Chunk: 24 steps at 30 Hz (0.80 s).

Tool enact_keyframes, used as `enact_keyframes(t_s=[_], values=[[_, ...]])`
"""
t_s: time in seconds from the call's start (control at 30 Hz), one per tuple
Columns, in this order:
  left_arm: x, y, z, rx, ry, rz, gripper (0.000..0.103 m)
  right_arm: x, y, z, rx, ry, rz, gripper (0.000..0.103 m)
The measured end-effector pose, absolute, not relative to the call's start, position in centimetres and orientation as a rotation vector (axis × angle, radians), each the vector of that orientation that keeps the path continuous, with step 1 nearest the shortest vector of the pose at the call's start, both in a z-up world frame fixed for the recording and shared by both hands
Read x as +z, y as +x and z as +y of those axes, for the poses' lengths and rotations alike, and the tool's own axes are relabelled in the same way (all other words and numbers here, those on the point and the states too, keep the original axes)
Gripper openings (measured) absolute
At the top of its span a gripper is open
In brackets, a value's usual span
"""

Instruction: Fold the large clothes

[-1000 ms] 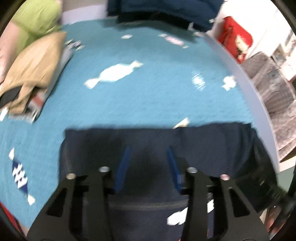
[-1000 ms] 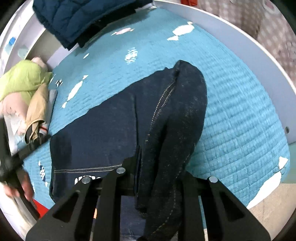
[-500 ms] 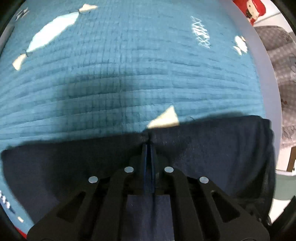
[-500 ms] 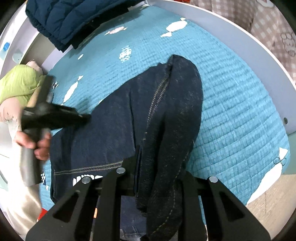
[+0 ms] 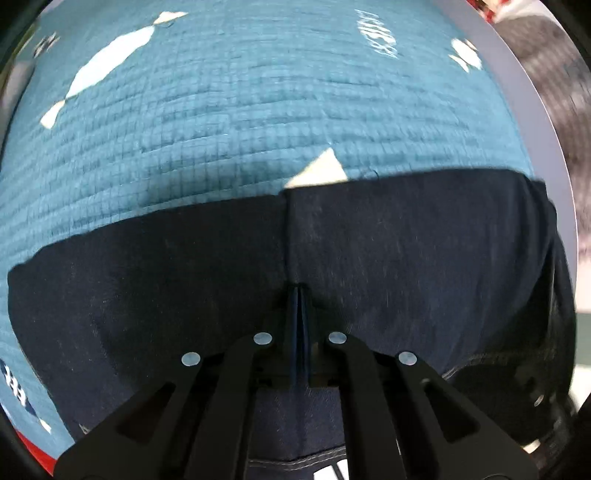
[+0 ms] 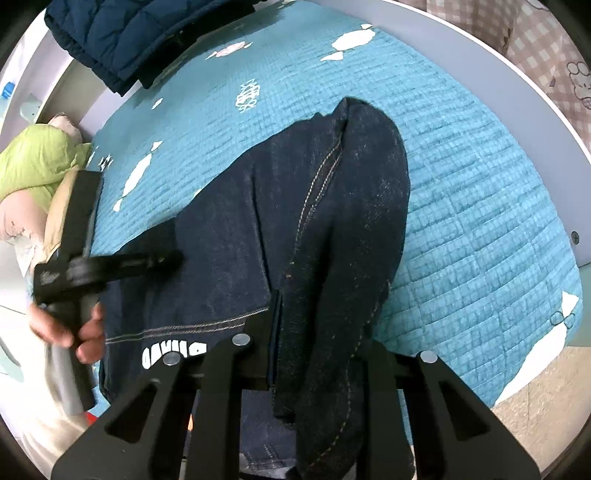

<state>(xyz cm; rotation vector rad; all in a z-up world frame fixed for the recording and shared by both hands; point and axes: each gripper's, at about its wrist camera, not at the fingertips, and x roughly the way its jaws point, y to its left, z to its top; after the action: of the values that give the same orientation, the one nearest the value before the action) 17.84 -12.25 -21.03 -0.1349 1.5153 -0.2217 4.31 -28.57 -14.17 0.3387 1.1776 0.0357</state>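
Dark blue jeans (image 6: pixel 229 236) lie partly folded on a teal quilted bed cover (image 6: pixel 461 192). My right gripper (image 6: pixel 291 332) is shut on a bunched fold of the jeans near the waistband, and the fold drapes over its fingers. My left gripper (image 5: pixel 298 295) is shut, with its tips pressed together on top of the flat denim (image 5: pixel 406 251); whether it pinches cloth I cannot tell. It also shows in the right wrist view (image 6: pixel 162 258), resting on the jeans' left side.
A navy padded jacket (image 6: pixel 147 33) lies at the far edge of the bed. A green garment (image 6: pixel 33 166) and a tan one (image 6: pixel 61 206) sit at the left. The white bed frame (image 6: pixel 517 92) curves along the right.
My left gripper closed from open, came down onto the jeans, then slid back from the far hem onto the flat denim. My right gripper kept its hold almost still.
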Motion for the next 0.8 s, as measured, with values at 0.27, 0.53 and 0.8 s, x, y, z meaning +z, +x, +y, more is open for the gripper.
enact_keyframes(t_s=[0.27, 0.53, 0.8], values=[[-18.2, 11.8, -12.4, -0.238, -0.072, 1.534, 0.003, -14.2, 3.6, -28.9, 0.046, 0.347, 1.187, 0.019], [-17.3, 8.7, -12.3, -0.177, -0.068, 1.498, 0.003, -14.5, 2.9, -28.7, 0.047, 0.354, 1.203, 0.019], [-19.2, 3.5, -12.2, -0.215, -0.051, 1.444, 0.002, -15.2, 2.6, -28.9, 0.043, 0.368, 1.225, 0.020]])
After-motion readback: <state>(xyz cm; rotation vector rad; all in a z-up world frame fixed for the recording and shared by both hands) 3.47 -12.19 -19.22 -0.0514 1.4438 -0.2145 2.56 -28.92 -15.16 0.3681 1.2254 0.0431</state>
